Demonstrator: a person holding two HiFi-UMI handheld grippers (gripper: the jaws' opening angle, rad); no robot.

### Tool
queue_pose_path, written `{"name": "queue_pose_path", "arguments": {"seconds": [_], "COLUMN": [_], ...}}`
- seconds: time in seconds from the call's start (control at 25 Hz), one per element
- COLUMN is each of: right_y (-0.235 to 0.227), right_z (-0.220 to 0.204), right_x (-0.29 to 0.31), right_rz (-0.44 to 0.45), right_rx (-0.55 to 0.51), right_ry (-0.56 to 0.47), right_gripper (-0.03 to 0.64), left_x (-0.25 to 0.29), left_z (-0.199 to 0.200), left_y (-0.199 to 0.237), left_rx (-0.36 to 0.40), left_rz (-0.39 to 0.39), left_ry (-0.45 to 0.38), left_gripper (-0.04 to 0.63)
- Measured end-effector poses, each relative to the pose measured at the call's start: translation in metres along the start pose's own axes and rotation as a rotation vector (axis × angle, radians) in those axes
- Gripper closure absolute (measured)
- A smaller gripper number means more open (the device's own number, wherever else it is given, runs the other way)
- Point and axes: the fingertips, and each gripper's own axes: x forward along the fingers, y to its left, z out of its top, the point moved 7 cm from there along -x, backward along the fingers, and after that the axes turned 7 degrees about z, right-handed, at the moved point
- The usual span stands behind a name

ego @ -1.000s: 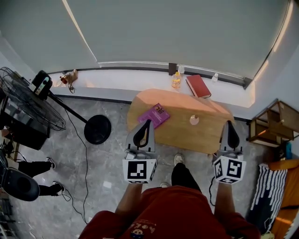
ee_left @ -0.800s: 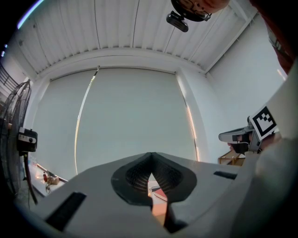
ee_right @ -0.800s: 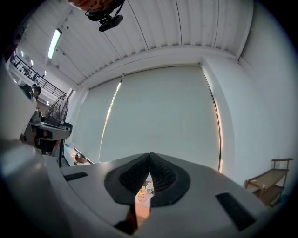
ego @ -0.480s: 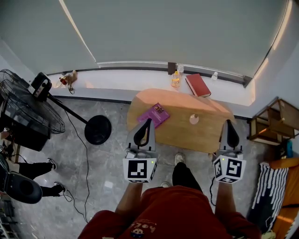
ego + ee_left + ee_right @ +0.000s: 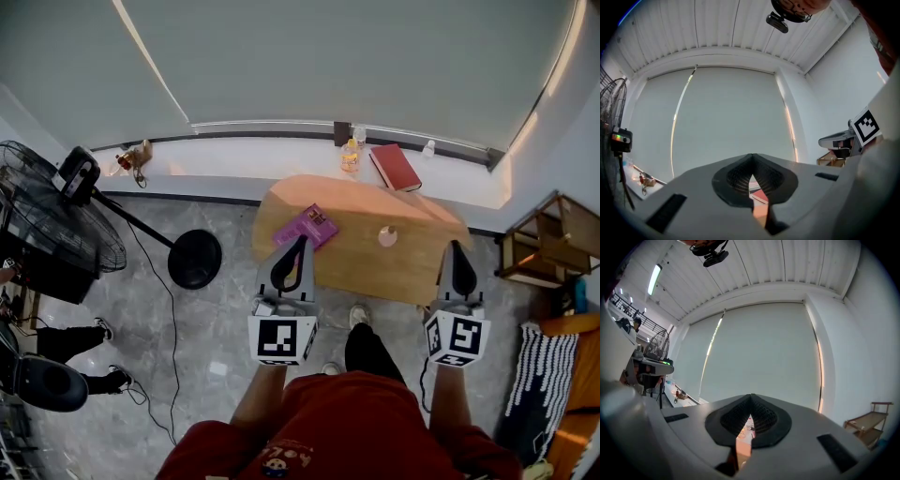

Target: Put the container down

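Observation:
A small round pale container stands on the oval wooden table, right of its middle. A purple book lies near the table's left end. In the head view my left gripper hovers over the table's near left edge, just short of the purple book. Its jaws are shut with nothing between them, and the left gripper view shows the tips meeting. My right gripper hangs at the table's right end, to the right of the container and apart from it. It is shut and empty too.
On the white window sill behind the table are a red book, a yellow bottle and small clear bottles. A standing fan with a round black base is at the left. A wooden shelf is at the right.
Both grippers keep their places and stay shut. The head view has shifted slightly, so the table sits a little higher and further left in the picture.

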Motion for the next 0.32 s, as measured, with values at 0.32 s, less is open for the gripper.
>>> {"name": "queue_pose_path", "arguments": {"seconds": [0.32], "right_y": [0.0017], "right_z": [-0.0020], "right_x": [0.0045], "right_rz": [-0.010], "right_rx": [0.000], "right_ry": [0.020], "right_gripper": [0.620], "left_x": [0.0023], "left_z": [-0.0065], "left_y": [0.0037], "left_rx": [0.001], "left_rz": [-0.005], "left_ry": [0.029], "left_gripper": [0.590]}}
